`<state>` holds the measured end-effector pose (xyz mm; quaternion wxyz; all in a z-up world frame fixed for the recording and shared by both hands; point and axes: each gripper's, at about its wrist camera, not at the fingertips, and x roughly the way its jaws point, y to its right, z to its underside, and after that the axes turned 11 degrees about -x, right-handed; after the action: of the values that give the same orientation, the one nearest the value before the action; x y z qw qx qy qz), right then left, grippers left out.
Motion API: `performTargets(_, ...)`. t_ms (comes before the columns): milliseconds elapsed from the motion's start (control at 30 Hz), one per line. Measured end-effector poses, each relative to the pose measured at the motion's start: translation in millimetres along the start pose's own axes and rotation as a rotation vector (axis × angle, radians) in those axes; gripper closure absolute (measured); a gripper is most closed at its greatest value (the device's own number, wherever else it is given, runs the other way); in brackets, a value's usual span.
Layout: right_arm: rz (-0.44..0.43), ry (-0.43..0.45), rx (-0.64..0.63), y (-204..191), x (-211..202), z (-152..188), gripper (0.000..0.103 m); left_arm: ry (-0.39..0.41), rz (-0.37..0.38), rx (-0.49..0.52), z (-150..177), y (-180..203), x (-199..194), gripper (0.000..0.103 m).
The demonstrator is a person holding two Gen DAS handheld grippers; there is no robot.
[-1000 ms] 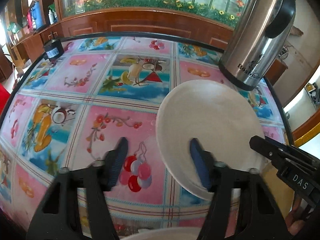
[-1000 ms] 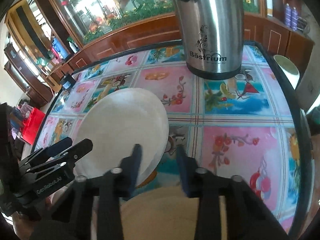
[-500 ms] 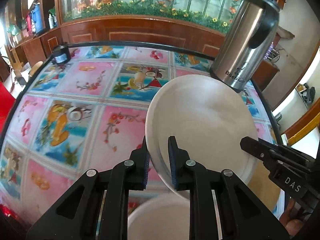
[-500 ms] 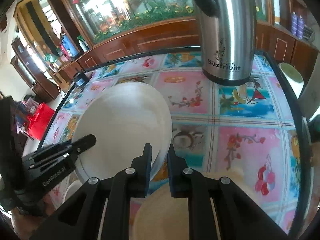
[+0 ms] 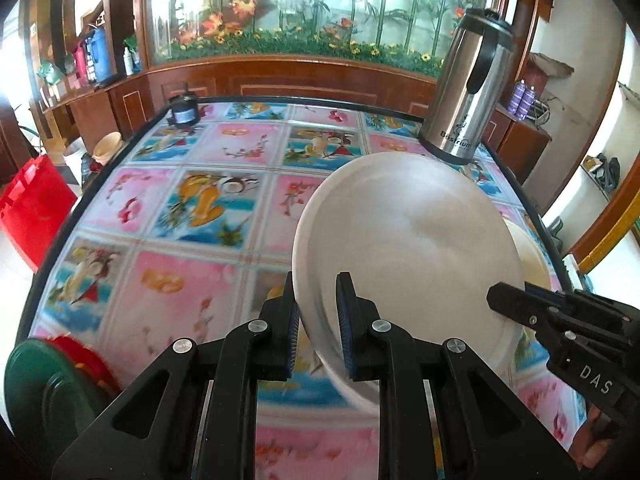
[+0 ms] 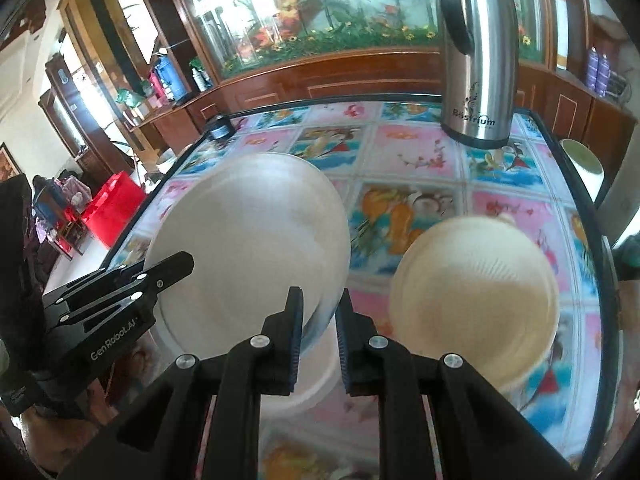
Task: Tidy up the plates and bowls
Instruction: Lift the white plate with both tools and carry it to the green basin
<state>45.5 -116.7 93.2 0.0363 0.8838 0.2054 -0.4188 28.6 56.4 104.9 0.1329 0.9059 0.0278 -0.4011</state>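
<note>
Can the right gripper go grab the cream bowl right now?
Probably not yet. The right gripper is shut on the white plate's rim, as is the left gripper. The cream bowl sits close beside it with nothing between, but the plate must be put down first.

— Plates? 
— Two: one white plate (image 5: 408,248) held up over the table, one cream plate (image 6: 476,280) lying flat.
— Bowls? 
— One white bowl (image 6: 312,372), partly hidden under the white plate.
— Grippers? 
— Two: left gripper (image 5: 317,320), right gripper (image 6: 319,320).
— Flasks? 
— One steel flask (image 6: 478,52).
— Small dark jars at the far corner? 
— One dark jar (image 5: 183,110).
— Tables? 
— One, a table (image 5: 192,208) with a fruit-patterned top.
— Red crates on the floor? 
— One red crate (image 5: 32,204).
</note>
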Motion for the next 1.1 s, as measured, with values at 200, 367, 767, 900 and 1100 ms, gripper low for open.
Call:
performTargets(200,-0.002,-0.001,-0.019,-31.4,-11.3,23.9,0.085,0.035,-0.003,0.012,23.9,-18.8,-33.5,0.086)
performTargets(367,-0.017,0.005,-0.009,-50.7,-20.1,42.8,0.085,0.033,-0.002,0.018,43.7,-33.4,-48.8,0.086)
performTargets(767,-0.043,0.005,-0.056,-97.9,-31.7,61.4,0.085,0.072,-0.025,-0.008,72.2,-74.4,-87.0,0.086)
performTargets(900,-0.053,0.011,-0.086,-114.9,-33.4,59.5,0.084,0.093,-0.034,-0.020,73.2,-88.3,-98.9,0.086)
performTargets(1100,-0.073,0.019,-0.137,-139.2,-30.7,51.1,0.084,0.128,-0.063,-0.053,72.0,-114.8,-116.9,0.086)
